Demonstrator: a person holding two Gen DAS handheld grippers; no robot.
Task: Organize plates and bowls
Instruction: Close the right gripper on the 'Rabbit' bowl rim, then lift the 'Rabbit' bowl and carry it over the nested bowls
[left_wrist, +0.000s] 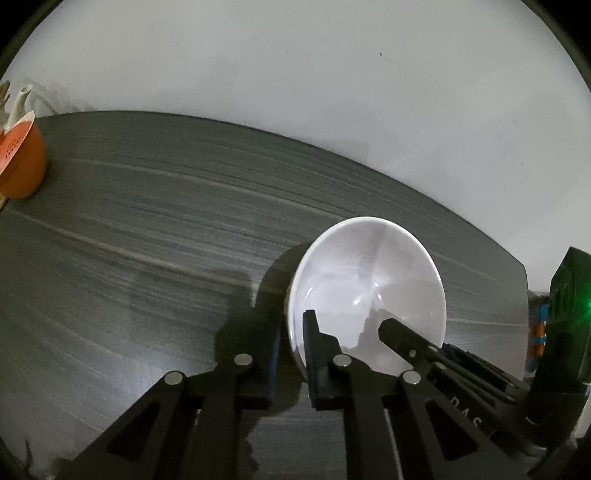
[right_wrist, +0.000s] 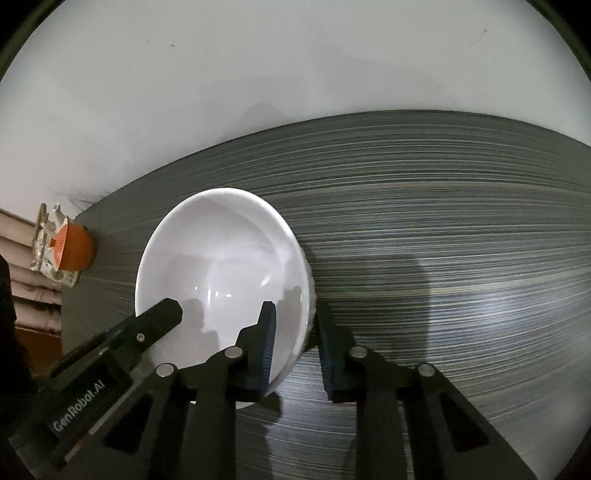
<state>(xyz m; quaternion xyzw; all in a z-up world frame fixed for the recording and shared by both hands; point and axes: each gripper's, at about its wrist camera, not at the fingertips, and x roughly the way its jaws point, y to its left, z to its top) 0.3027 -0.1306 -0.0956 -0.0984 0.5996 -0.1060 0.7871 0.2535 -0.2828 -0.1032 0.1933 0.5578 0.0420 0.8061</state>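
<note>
Grey table, hand-held grippers pinching bowl rim

on my feeds i see a dark grey, streaky wood-grain tabletop against a plain white wall. at its far left corner sits a small orange plastic container, with a crumpled patterned wrapper just beside it, touching.

Both my wrist views look steeply down, close over the tabletop, sharing the white bowl from opposite sides at six o'clock.
</note>
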